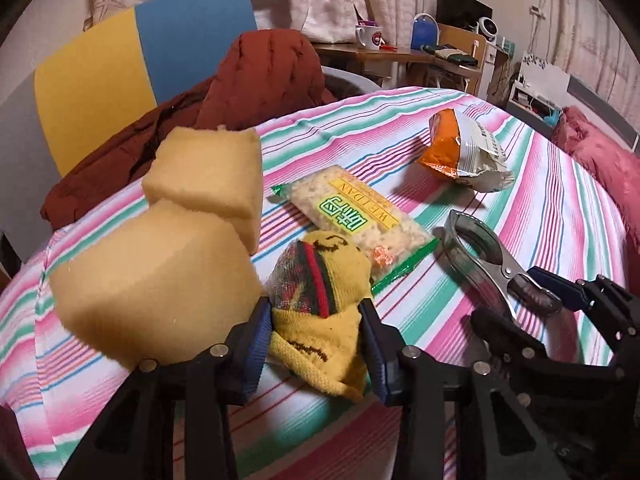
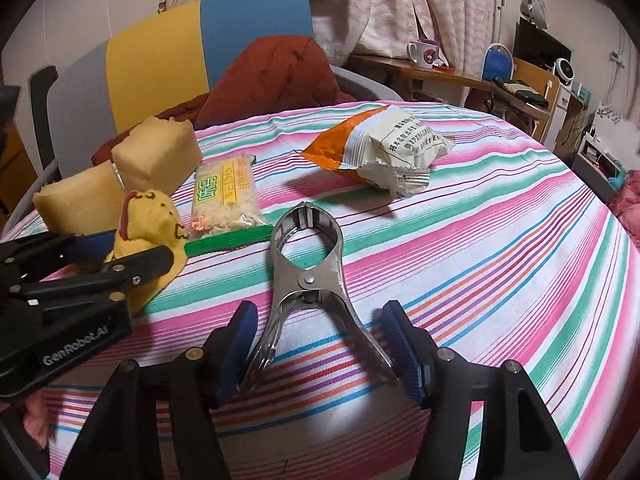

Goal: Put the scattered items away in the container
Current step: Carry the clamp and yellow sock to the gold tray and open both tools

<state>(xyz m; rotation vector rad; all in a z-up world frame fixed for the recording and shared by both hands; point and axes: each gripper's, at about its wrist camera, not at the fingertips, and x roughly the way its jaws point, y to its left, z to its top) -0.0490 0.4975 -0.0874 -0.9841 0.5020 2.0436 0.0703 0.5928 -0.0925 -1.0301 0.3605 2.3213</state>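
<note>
Sponges (image 1: 192,216) crowd sock (image 1: 320,288), snack packet (image 1: 352,216)

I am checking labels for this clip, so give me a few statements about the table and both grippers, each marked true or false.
1. The left gripper is closed on the yellow sock. True.
2. The metal clamp lies between the open fingers of the right gripper. True; whether the pads touch its handles cannot be told.
3. The orange and white snack bag is held by the right gripper. False: it lies alone further back on the striped cloth.
4. The cracker packet lies between the sock and the clamp. True.
5. Only one yellow sponge block is on the table. False: there are two, side by side.
</note>
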